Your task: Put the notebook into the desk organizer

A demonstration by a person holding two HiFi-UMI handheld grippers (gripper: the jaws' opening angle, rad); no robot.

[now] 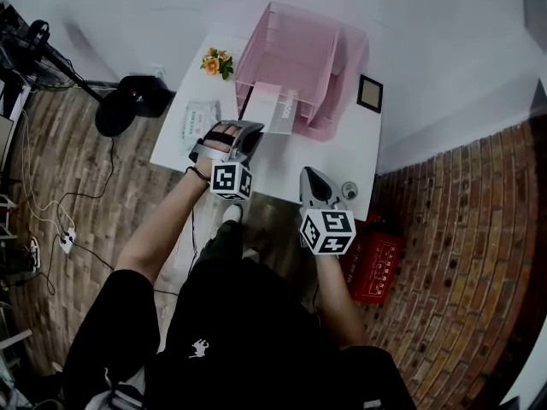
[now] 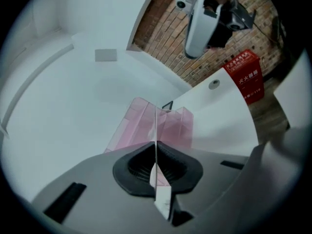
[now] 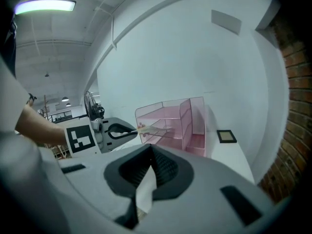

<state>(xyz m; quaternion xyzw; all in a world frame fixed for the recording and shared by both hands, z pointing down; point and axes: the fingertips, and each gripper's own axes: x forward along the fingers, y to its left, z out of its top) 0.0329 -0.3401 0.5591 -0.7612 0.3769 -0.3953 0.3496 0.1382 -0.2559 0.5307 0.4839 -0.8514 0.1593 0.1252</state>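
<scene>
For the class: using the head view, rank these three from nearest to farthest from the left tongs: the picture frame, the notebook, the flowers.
1. notebook: gripped in the left tongs, just ahead of them.
2. flowers: at the table's far left corner.
3. picture frame: on the right, beyond the pink organizer.

Your left gripper (image 1: 244, 131) hides the near edge of the notebook (image 1: 278, 108); print on the packet (image 1: 198, 118) is unreadably small.
</scene>
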